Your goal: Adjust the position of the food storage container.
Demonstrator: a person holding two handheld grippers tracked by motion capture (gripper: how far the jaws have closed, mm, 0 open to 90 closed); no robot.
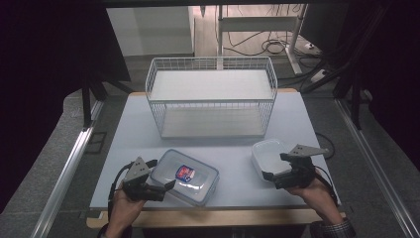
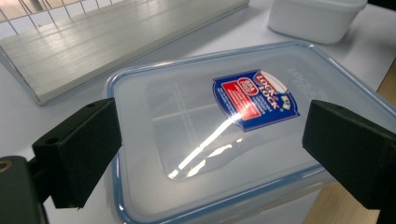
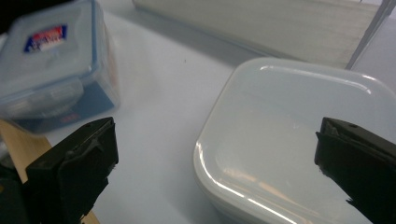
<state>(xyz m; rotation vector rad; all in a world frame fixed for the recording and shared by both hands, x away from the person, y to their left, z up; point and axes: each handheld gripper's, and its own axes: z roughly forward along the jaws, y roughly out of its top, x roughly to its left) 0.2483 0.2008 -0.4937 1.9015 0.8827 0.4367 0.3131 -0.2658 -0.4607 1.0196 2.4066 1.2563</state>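
Note:
A clear lidded container (image 1: pixel 184 176) with a blue seal and a red-and-blue sticker lies on the white table (image 1: pixel 237 183) at front left. My left gripper (image 1: pixel 161 176) stands open at its left end. In the left gripper view the container (image 2: pixel 224 121) lies between the wide-apart jaws of the left gripper (image 2: pixel 210 154). A white lidded container (image 1: pixel 270 154) sits at front right, and my right gripper (image 1: pixel 275 166) is open at its near edge. In the right gripper view the white container (image 3: pixel 299 135) lies ahead of the open right gripper (image 3: pixel 215 172).
A white wire basket (image 1: pixel 210 101) with a shelf board stands across the back middle of the table. Its base board (image 2: pixel 116 42) lies just beyond the clear container. The table's wooden front edge (image 1: pixel 213 215) runs below both hands. Cables lie on the floor behind.

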